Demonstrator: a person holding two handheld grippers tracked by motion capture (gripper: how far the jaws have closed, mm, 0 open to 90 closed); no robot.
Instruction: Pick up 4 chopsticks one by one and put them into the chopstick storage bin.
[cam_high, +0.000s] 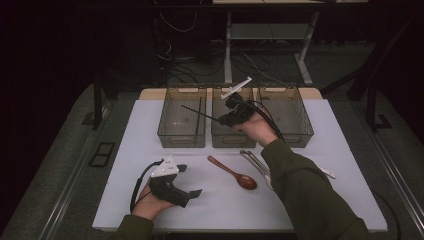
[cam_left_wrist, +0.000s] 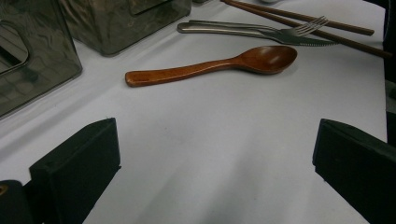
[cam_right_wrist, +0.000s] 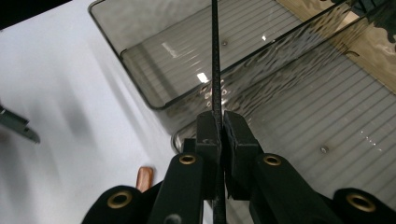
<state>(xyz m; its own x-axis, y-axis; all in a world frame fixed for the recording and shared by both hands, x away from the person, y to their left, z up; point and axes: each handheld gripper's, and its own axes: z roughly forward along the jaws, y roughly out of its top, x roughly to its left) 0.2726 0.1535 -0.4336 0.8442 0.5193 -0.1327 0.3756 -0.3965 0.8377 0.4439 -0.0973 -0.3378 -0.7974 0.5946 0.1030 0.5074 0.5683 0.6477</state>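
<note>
Your right gripper (cam_high: 223, 118) has its fingers (cam_right_wrist: 208, 135) clenched on a thin black stick (cam_right_wrist: 215, 60), probably a chopstick. It is held up in the air over the bins, its far end reaching out over the left bin (cam_high: 182, 120) while the gripper itself hangs above the middle bin (cam_high: 225, 137). In the right gripper view the stick runs straight out from between the pads, across the wall shared by those two bins, so it is not yet clear which one you mean it for.

Your left gripper (cam_high: 190, 181) rests low on the tabletop (cam_high: 125, 165) near the front edge, fingers (cam_left_wrist: 79, 163) spread wide and grasping nothing. The wooden spoon (cam_left_wrist: 219, 63) lies just ahead of it.

As for progress, you look early in the sort. All three bins, the right bin (cam_high: 287, 117) included, appear to hold nothing so far, though the dark walls hide some of the floors. Left to put away on the tabletop: the spoon, a fork (cam_left_wrist: 261, 30) and a pair of brown chopsticks (cam_left_wrist: 303, 18) lying just beyond it, partly under your right sleeve in the high view. The stick in hand still has to be lowered into a bin and let go.
</note>
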